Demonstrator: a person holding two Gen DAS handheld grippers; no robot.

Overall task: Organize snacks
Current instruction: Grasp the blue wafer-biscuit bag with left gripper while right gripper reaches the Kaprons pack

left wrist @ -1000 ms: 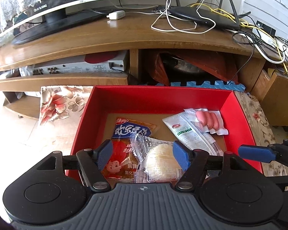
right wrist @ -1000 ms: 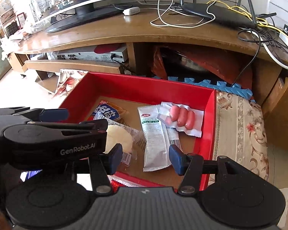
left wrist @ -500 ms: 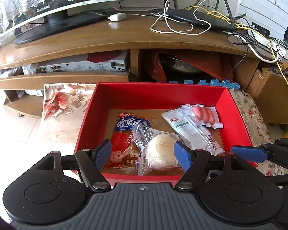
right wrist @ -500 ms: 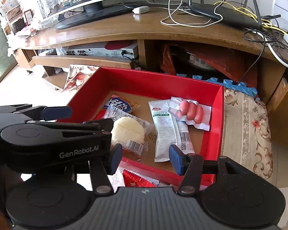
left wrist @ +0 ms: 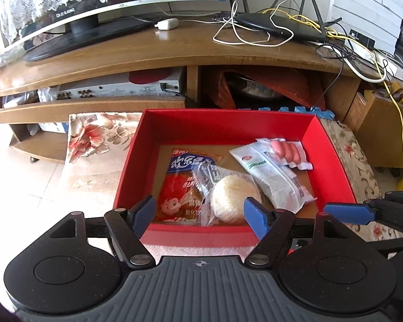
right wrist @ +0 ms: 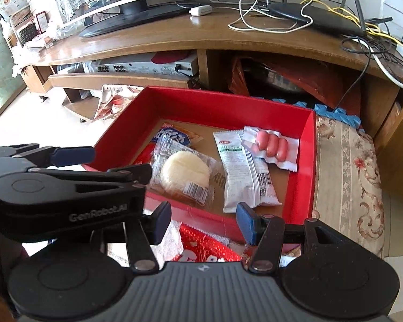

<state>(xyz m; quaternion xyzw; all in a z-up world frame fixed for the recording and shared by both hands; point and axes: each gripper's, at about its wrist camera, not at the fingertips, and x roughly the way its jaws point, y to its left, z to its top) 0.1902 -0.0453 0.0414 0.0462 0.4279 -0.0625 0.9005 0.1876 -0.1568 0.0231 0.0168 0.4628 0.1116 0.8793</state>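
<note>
The left gripper [left wrist: 200,213], at lower centre of its frame, hangs spread and empty over the near wall of the red box [left wrist: 228,123]; its jaws have just been opening, nothing between them. The right gripper [right wrist: 204,221] is parted, empty, above a red packet [right wrist: 209,247] outside the box at lower centre. Best to lower squarely and pinch that packet mid-body.

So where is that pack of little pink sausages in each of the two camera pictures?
Left wrist view: the sausage pack lies right of centre, in the red box's far right corner.
Right wrist view: the sausage pack lies just right of centre, again by the box's far right corner.
Shared landmark: the white-and-green packet lying beside it, on its left.
</note>
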